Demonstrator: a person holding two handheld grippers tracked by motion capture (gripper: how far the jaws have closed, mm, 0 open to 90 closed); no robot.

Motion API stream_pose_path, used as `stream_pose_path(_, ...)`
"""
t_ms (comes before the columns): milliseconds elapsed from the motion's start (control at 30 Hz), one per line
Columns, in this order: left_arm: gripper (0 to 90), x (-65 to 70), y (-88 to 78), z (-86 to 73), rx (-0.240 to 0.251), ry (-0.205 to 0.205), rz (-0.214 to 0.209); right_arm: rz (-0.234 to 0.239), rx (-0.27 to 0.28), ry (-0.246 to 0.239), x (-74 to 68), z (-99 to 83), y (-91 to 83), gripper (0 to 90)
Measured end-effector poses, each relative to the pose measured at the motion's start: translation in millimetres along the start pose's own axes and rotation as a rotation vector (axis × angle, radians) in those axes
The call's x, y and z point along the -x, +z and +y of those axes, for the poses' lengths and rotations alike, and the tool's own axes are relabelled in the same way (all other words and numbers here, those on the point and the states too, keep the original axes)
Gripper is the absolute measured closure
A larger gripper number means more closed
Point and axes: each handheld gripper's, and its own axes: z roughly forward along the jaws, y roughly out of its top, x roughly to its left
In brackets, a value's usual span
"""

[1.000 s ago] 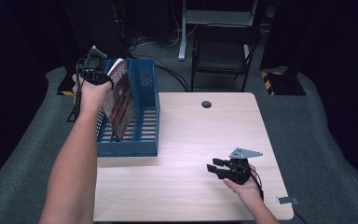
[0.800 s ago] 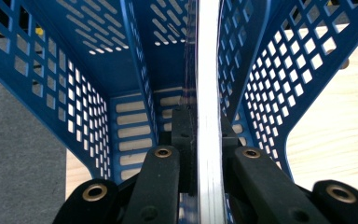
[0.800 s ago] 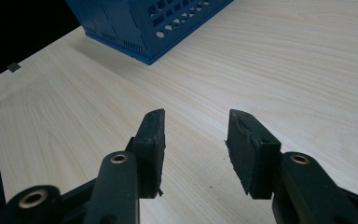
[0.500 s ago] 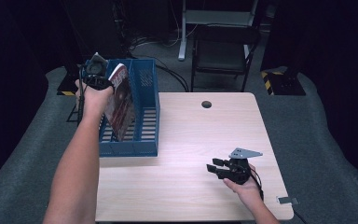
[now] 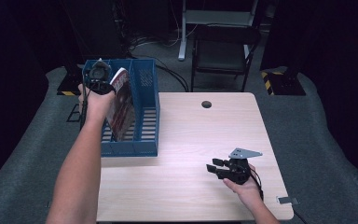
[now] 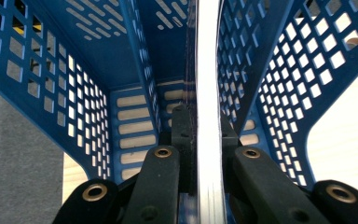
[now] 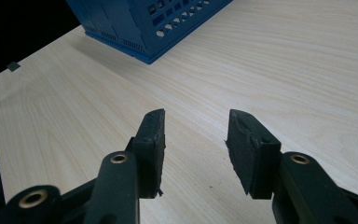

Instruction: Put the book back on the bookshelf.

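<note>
1. Pale wood-grain table, one round cable hole near its far edge
2. Small grey tab lay at the table's near right corner
3. Dark chair stood beyond the far edge, well apart from the table
4. White desk frame behind the chair
5. Black-and-yellow striped blocks on the grey floor covering, right of the chair
6. Loose cables trailed across the dark floor at the back
</note>
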Motion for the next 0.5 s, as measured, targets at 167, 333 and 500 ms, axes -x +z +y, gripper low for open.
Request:
stream_pose_path(167, 84.1, -1.1, 0.1, -1.7, 0.009, 0.004, -0.001, 0.000, -0.003, 0.004, -0.6, -0.1, 0.8, 56.8)
stream_pose_path(333, 83.7, -1.5, -1.1, -3.5, 0.010, 0.010, -0.014, 0.004, -0.003, 0.001, -1.6, -0.1, 1.4, 56.8)
stream_pose_path(500, 79.5, -3.3, -6.4, -5.6, 0.028, -0.003, -0.029, 0.002, -0.005, 0.004, -1.6, -0.1, 0.8, 56.8)
